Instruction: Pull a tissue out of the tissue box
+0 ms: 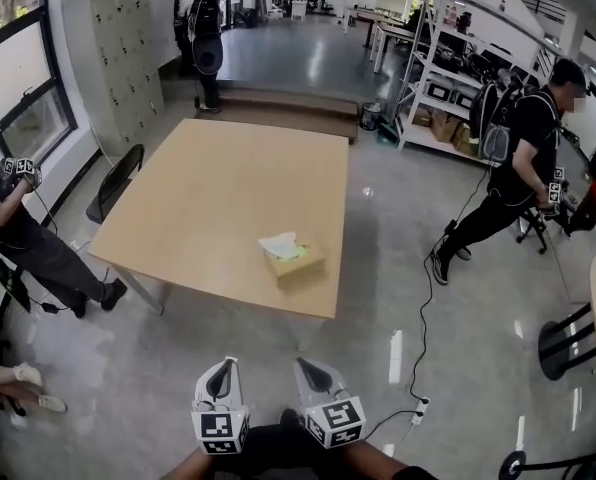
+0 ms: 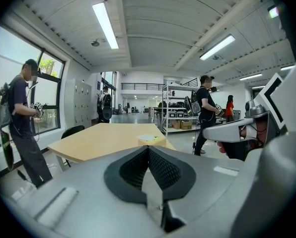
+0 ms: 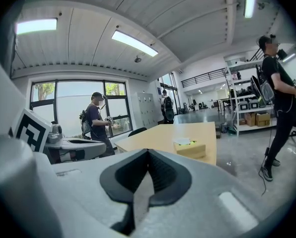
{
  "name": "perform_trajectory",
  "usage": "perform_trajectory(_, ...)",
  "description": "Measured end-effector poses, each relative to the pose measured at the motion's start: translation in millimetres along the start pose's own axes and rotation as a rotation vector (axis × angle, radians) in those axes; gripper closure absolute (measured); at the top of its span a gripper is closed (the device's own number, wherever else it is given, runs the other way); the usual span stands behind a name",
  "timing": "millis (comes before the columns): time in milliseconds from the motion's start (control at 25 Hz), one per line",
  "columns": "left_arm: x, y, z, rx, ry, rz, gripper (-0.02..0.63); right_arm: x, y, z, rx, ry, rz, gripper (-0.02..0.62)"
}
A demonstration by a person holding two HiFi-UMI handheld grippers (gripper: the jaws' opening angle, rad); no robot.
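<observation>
Both tongs are shut and empty: left gripper (image 1: 222,370) with its jaws pressed together, right gripper (image 1: 312,368) the same, held side by side low in the head view, well short of the table (image 1: 208,188). The tissue box (image 1: 295,259) sits on it near the front edge, toward the right: tan cardboard, with a white tissue (image 1: 280,243) puffed out of the top. Any print on it is too small to read. The right gripper view adds a green patch on the box top, and the head view alone shows the tongs' black-and-white marker cubes.
</observation>
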State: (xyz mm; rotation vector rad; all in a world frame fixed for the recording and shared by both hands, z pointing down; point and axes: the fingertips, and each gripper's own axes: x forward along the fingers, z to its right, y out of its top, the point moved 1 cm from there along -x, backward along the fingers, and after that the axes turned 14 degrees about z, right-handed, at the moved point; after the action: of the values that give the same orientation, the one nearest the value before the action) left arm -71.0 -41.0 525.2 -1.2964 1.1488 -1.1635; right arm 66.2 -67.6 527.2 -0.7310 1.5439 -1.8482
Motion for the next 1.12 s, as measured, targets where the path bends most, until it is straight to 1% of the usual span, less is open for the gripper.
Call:
perform_trajectory(120,9,4,8,0.018,0.008,-0.003,0.588,-1,3,15,0.0,-0.005,0.007,0.604)
perform_trajectory(280,20,5,18,0.021,0.001,-0.023,0.588,-1,4,32,0.018,-0.018,-0.001,0.604)
perform_trajectory(440,26,-12,22,0.031,-0.025,-0.033,0.588,-1,-1,41,0.033,-0.036,-0.019,0.604)
perform_trajectory(560,38,-17,23,0.029,-0.049,-0.035,0.588,1,-2,45,0.023,-0.054,-0.027,0.604)
perform_trajectory(760,70,-16,34,0.017,-0.106,-0.025,0.588,7,-4,60,0.015,-0.091,-0.048,0.604)
perform_trajectory(920,98,-21,32,0.008,-0.146,-0.035,0.588,26,-7,72,0.011,-0.109,-0.071,0.604)
perform_trajectory(1120,144,-21,16,-0.03,-0.149,-0.062,0.588,61,-3,96,-0.001,-0.144,-0.116,0.604)
